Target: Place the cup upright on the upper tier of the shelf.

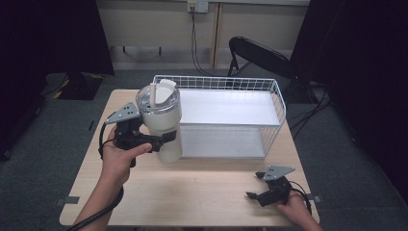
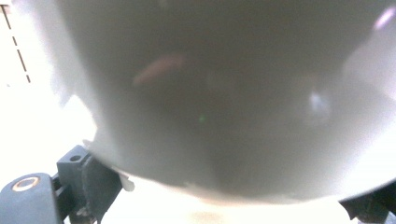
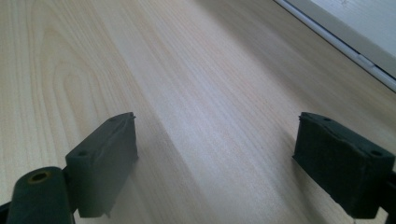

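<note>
A cream tumbler with a clear lid and a white straw stands upright at the left front of the wire basket. My left gripper is shut on the tumbler's body, its jaws wrapped around the lower half. In the left gripper view the tumbler's wall looms blurred right against the camera, with one finger pressed to it at the lower left. My right gripper rests low over the wooden table near the front right, open with nothing between its pads.
The white wire basket holds a flat white liner and takes up the back right of the table. A black folding chair stands behind it. Bare tabletop stretches between the two grippers.
</note>
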Motion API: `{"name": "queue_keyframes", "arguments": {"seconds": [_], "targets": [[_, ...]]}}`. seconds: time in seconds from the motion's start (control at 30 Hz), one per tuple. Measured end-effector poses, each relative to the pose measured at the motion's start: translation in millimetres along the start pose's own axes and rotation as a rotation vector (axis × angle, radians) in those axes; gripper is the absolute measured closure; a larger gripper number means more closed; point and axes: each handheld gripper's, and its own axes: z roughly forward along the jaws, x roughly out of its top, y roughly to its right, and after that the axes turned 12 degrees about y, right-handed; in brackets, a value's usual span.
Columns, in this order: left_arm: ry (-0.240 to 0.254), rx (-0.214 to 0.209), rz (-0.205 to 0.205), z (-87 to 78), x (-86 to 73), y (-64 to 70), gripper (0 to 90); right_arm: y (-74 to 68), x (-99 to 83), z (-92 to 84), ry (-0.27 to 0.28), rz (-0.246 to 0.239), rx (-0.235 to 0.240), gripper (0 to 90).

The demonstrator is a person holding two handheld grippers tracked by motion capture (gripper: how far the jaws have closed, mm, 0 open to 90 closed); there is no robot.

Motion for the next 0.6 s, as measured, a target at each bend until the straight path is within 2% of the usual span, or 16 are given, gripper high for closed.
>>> {"name": "queue_keyframes", "arguments": {"seconds": [0.07, 0.17, 0.3, 0.6], "targets": [[-0.001, -0.008, -0.01, 0.2, 3.8, -0.7, 9.2, 0.0, 0.0, 0.0, 0.0, -0.001, -0.001, 12.7], [-0.008, -0.004, 0.004, -0.2, 9.7, -1.2, 9.2, 0.0, 0.0, 0.0, 0.0, 0.0, -0.001, 12.6], [-0.011, -0.007, -0.014, 0.6, 18.1, -1.5, 9.2, 0.0, 0.0, 0.0, 0.0, -0.001, -0.001, 12.7], [-0.025, -0.018, -0.003, 7.4, 34.5, 1.6, 9.2, 0.1, 0.0, 0.0, 0.002, -0.001, -0.002, 12.6]]}}
